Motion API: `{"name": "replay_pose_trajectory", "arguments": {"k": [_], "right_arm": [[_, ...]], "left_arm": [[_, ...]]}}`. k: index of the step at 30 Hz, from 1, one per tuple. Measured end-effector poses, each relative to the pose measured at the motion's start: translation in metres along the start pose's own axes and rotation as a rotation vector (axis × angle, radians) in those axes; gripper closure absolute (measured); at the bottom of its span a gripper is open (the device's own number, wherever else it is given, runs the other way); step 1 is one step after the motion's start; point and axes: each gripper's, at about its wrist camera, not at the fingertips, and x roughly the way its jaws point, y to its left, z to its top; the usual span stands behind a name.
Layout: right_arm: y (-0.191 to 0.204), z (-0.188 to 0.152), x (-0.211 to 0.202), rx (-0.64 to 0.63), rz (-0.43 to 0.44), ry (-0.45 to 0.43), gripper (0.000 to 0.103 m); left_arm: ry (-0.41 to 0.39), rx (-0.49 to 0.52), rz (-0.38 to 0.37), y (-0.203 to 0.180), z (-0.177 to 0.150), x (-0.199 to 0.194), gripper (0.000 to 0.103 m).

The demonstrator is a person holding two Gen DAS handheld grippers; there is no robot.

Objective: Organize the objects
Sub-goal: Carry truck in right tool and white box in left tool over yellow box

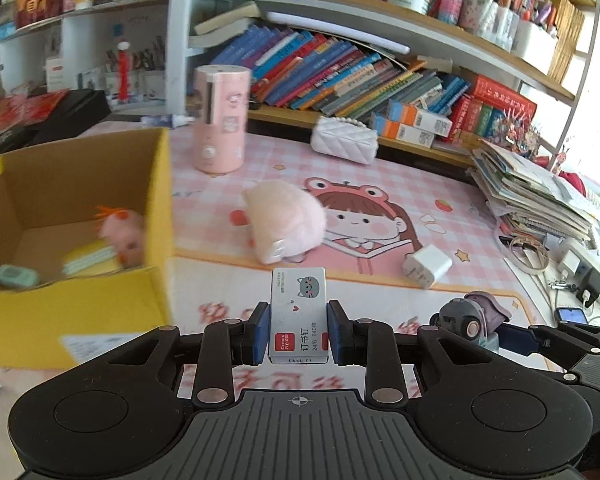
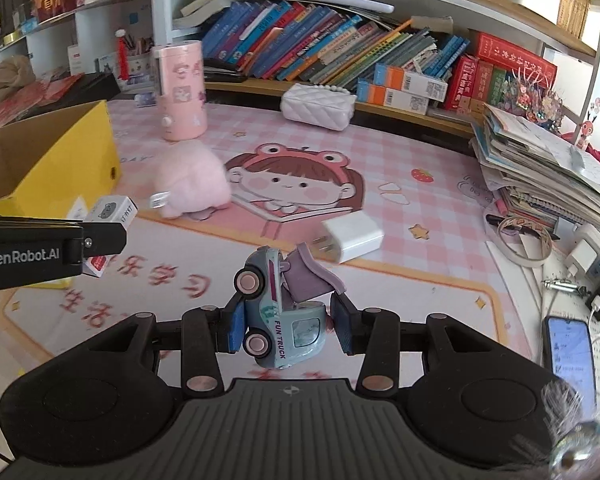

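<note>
Left hand-held gripper point(image 1: 298, 330): clenched on a small white staple box point(image 1: 298, 316), blue pads pressed to both its long sides, box upright at lower centre of the left wrist view. Right hand-held gripper point(image 2: 290, 326): clenched on a pale blue toy truck point(image 2: 278, 312) lettered "FUN TRUCK", tipped on its side with pink wheels facing left and its purple bed point(image 2: 312, 280) hinged up, lower centre of the right wrist view.

Beyond the staple box, a yellow cardboard box point(image 1: 156, 208) stands open at the left of the frame; inside lie a pink plush toy point(image 1: 122, 236), a mint-green item point(image 1: 16, 276) and a striped item, blurred. On the pink cartoon mat point(image 1: 440, 208) of the tabletop: a pink plush point(image 1: 288, 220) at centre, a white charger plug point(image 1: 428, 266) to its lower right, a pink cylinder point(image 1: 220, 120) upright behind, a white quilted purse point(image 1: 344, 140) near the bookshelf. A paper stack point(image 1: 540, 196) sits at right.
</note>
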Motion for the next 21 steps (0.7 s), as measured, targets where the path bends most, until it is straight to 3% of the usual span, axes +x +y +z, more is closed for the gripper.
{"name": "replay_pose_trajectory", "arguments": {"k": [21], "right_arm": [[0.147,-0.033,-0.046,-0.079,0.131,0.006,0.062]], "left_arm": [[-0.012,-0.060,0.109,0.116,-0.048,-0.093,0.075]]}}
